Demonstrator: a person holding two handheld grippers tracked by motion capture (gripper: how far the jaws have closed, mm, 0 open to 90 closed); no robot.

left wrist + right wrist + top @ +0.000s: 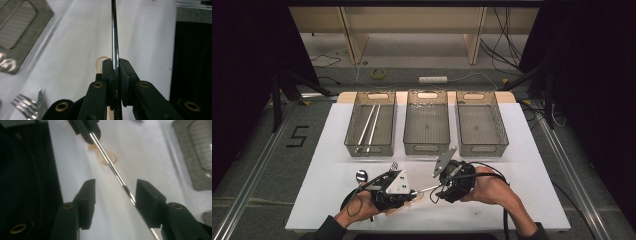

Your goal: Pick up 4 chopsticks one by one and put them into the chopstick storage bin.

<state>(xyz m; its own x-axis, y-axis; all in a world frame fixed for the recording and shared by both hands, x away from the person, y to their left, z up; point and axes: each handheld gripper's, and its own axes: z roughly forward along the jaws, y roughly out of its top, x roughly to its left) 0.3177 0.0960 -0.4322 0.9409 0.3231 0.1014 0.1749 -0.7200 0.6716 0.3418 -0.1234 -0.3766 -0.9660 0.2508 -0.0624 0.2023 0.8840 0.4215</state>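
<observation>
The left gripper [412, 192] sits at about seven o'clock on the white surface [532, 165], and its jaws are clamped tight on a thin shiny metal rod [426, 189], most likely the handle of a piece of cutlery. In the left gripper view the rod [114, 37] runs straight up from between the pressed pads toward twelve o'clock. The right gripper [435, 188] faces it from about five o'clock, and its jaws stand apart: in the right gripper view the rod [112, 168] slants from eleven o'clock down to five o'clock through the gap, lying close against the right-hand pad, though contact there cannot be made out, while the left-hand pad is well clear of it. At the top of that view the left gripper [90, 134] shows, pinching the rod's far end. Under the rod a rubber band [108, 158] lies flat on the surface; it peeks out just beside the closed jaws in the left gripper view too [99, 60]. At nine o'clock of the left gripper rest a spoon [361, 176] and a fork [393, 165]. Across the far side, three bins line up: the left bin [370, 123] holds chopsticks [370, 126], with the middle bin [427, 122] and the right bin [479, 123] beside it.
</observation>
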